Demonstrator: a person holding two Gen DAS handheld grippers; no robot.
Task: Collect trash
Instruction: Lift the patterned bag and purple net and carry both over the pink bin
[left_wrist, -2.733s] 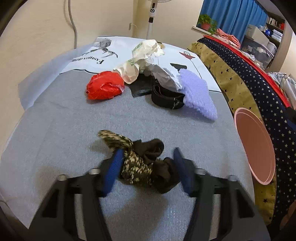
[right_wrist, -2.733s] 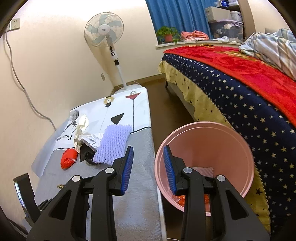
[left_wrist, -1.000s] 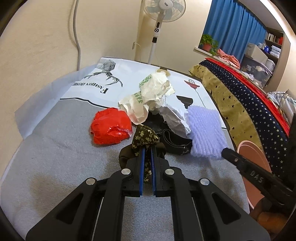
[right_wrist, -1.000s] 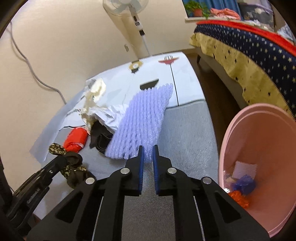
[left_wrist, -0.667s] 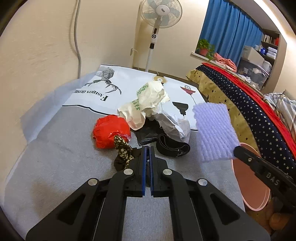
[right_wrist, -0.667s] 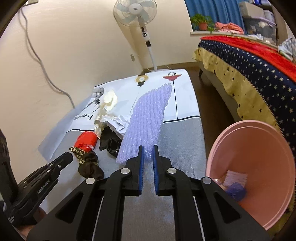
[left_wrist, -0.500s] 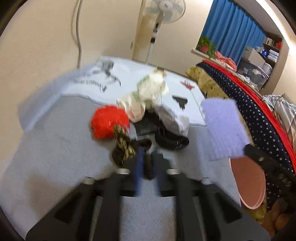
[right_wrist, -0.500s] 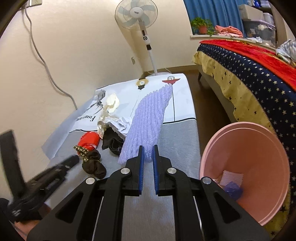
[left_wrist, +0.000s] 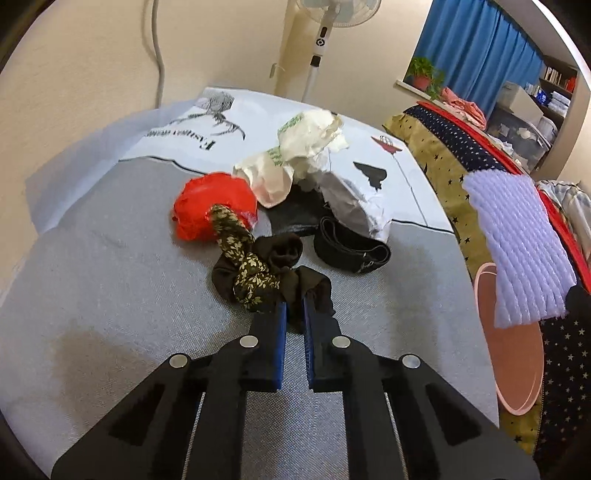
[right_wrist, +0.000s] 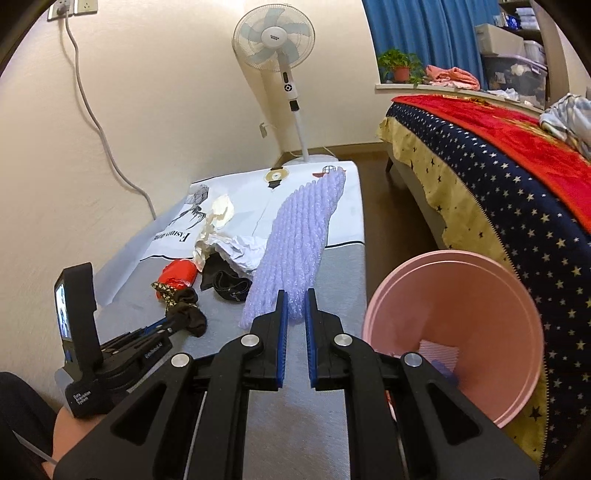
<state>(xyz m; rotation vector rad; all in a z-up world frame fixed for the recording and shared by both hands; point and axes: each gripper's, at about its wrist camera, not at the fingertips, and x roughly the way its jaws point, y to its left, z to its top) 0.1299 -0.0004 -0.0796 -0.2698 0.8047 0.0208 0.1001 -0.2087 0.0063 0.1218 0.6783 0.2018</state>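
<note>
You're in a home bedroom.
A star-patterned bed, standing fan, blue curtains and windowsill plant surround you.

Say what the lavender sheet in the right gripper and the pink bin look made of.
Lavender sheet: probably soft foam netting, matte, going by its ribbed, puffy rows and limp hang. Pink bin: likely moulded plastic, smooth with a slight sheen and a thin, even rim.

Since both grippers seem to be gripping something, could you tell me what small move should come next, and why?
Probably carry the right gripper sideways over the pink plastic bin and open it there. It is shut on the lilac foam net sleeve, which hangs clear of the grey mat, with the bin just beside. The left gripper pinches the dark cloth bundle, so it can wait.
</note>
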